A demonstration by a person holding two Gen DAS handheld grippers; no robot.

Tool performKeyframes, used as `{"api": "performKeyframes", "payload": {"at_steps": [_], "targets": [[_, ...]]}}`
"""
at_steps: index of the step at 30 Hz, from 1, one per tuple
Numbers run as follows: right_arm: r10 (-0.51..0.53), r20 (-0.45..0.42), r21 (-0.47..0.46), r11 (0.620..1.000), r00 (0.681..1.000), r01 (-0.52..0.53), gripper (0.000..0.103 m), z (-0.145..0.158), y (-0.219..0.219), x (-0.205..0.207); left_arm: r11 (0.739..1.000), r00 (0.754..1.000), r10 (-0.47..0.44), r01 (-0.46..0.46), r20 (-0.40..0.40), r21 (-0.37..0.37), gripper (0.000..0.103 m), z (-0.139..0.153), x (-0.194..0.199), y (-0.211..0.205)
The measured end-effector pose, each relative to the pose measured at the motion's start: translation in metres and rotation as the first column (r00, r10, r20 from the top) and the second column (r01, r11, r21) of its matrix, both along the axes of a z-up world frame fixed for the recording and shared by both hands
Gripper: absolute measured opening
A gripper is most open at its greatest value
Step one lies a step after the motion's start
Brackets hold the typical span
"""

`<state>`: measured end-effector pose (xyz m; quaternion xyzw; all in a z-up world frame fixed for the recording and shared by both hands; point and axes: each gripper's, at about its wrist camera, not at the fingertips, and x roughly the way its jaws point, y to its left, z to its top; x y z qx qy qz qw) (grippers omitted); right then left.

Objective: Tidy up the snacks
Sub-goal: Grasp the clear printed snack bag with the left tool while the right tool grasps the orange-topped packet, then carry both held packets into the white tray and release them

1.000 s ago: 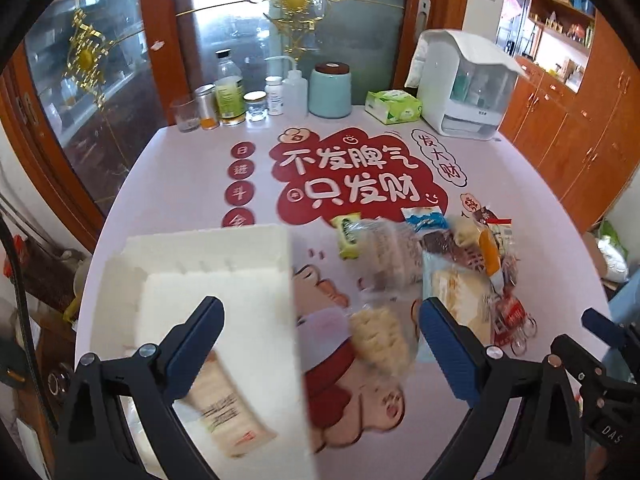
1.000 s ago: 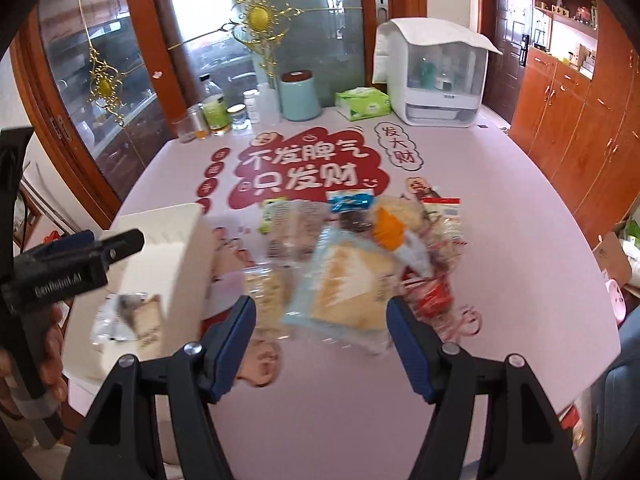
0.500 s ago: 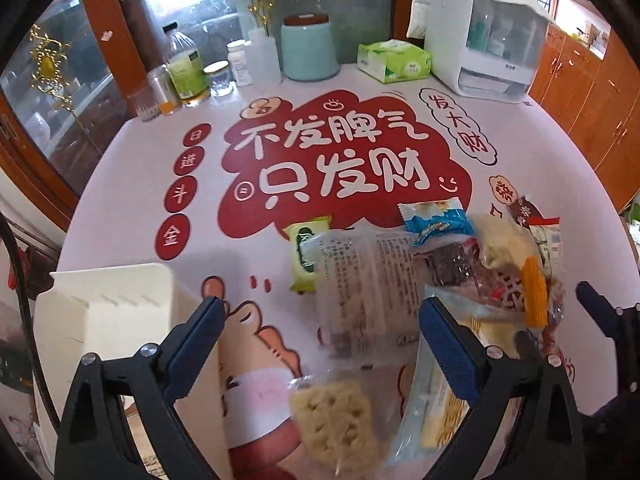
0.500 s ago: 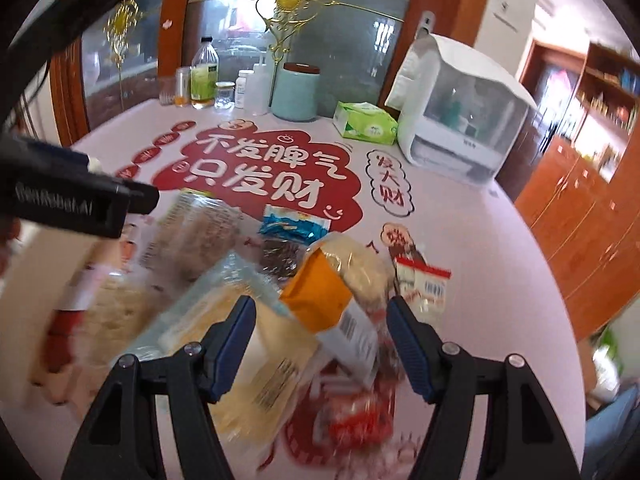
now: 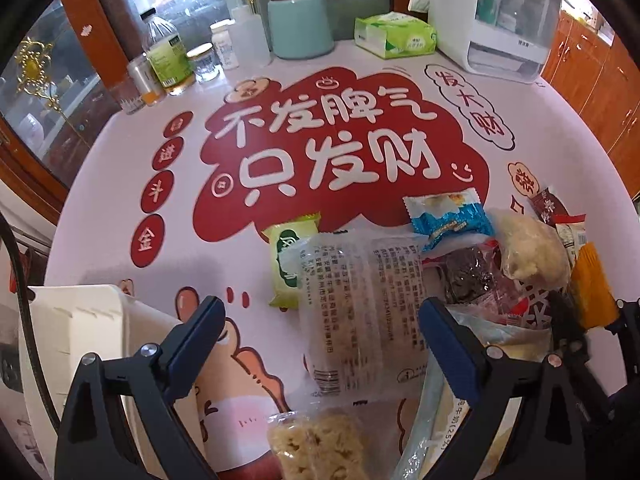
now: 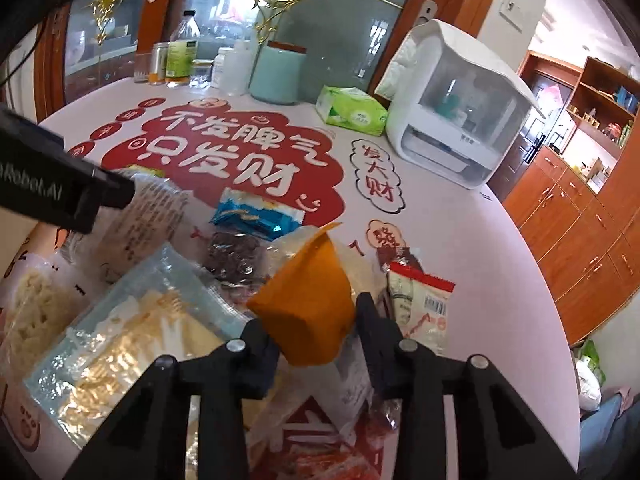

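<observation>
A pile of snack packets lies on the pink printed tablecloth [image 5: 120, 184]. My left gripper [image 5: 320, 316] hangs open above a clear packet of pale crackers [image 5: 360, 304], its blue fingers either side of it and not touching. A white divided bin [image 5: 80, 332] stands at the lower left. My right gripper [image 6: 314, 322] has its jaws closing on an orange packet [image 6: 308, 300], which bulges between the two black fingers. A blue packet [image 6: 256, 216], a dark packet [image 6: 236, 256] and a large pale blue bag [image 6: 132, 332] lie around it.
Bottles and jars [image 5: 168, 60], a teal canister [image 5: 300, 24], a green tissue pack [image 5: 394, 36] and a white dispenser [image 5: 492, 16] line the table's far edge. Wooden cabinets [image 6: 580, 220] stand to the right. The left gripper's black body [image 6: 60, 196] shows at the right wrist view's left.
Both grippers have dropped closer to the snack pile. The right gripper's fingers have drawn in around the orange packet. The left gripper has shifted from the white bin toward the clear cracker packet.
</observation>
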<state>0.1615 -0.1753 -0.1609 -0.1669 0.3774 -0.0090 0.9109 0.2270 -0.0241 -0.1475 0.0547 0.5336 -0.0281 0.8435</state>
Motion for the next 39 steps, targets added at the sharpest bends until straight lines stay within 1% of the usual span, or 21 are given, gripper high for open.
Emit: {"api": "performKeyframes", "payload": {"at_steps": [2,6,10,16,18,20,22,23,25,29,32,34,35,37,39], "targets": [[-0.003,0.002,0.044,0.999,1.000,0.003,0.023,0.005,-0.008,0.000,1.000,1.000,-0.003,0.003,-0.028,-0.016,0.098,-0.006,0.002,0.001],[0.006,-0.023,0.157,0.988,1.000,-0.002,0.021,0.015,-0.020,-0.001,0.999,0.996,0.007,-0.011,-0.089,-0.049,0.098,-0.019,0.007,0.005],[0.010,-0.042,0.219,0.976,0.999,-0.001,0.021,0.019,-0.026,-0.003,0.991,0.989,0.025,-0.044,-0.146,-0.125,0.098,-0.029,0.011,0.012],[0.022,-0.057,0.256,0.967,0.998,-0.006,0.020,0.023,-0.028,-0.005,0.981,0.977,0.028,-0.066,-0.210,-0.180,0.097,-0.034,0.018,0.005],[0.025,-0.058,0.266,0.964,0.998,-0.008,0.020,0.024,-0.028,-0.005,0.983,0.974,0.043,-0.081,-0.224,-0.166,0.097,-0.037,0.021,-0.001],[0.029,-0.056,0.277,0.961,0.998,-0.012,0.020,0.027,-0.027,-0.007,0.982,0.973,0.060,-0.097,-0.222,-0.162,0.097,-0.040,0.024,-0.003],[0.033,-0.052,0.278,0.961,0.998,-0.017,0.020,0.030,-0.027,-0.008,0.980,0.969,0.081,-0.120,-0.234,-0.157,0.082,-0.046,0.027,-0.004],[0.035,-0.050,0.279,0.960,0.998,-0.020,0.020,0.031,-0.027,-0.009,0.979,0.964,0.084,-0.127,-0.251,-0.161,0.078,-0.050,0.029,-0.005],[0.037,-0.048,0.286,0.958,0.998,-0.022,0.020,0.033,-0.027,-0.011,0.979,0.966,0.093,-0.132,-0.240,-0.156,0.074,-0.052,0.028,-0.006],[0.040,-0.041,0.303,0.953,0.998,-0.026,0.019,0.041,-0.029,-0.014,0.982,0.976,0.082,-0.113,-0.201,-0.149,0.059,-0.044,0.022,-0.008],[0.044,-0.032,0.327,0.945,0.999,-0.031,0.018,0.049,-0.031,-0.016,0.985,0.982,0.089,-0.112,-0.167,-0.134,0.058,-0.030,0.012,-0.004],[0.052,-0.016,0.337,0.940,0.999,-0.044,0.018,0.057,-0.030,-0.020,0.984,0.986,0.095,-0.114,-0.140,-0.139,0.057,-0.016,0.004,0.001],[0.056,-0.010,0.340,0.939,0.998,-0.049,0.018,0.060,-0.029,-0.022,0.984,0.987,0.096,-0.114,-0.126,-0.140,0.054,-0.010,0.002,0.002],[0.065,0.008,0.353,0.933,0.998,-0.063,0.018,0.070,-0.026,-0.027,0.983,0.991,0.096,-0.109,-0.096,-0.151,0.053,0.010,-0.010,0.007],[0.073,0.024,0.365,0.928,0.997,-0.077,0.018,0.079,-0.023,-0.031,0.980,0.995,0.083,-0.093,-0.062,-0.176,0.053,0.032,-0.024,0.013]]}}
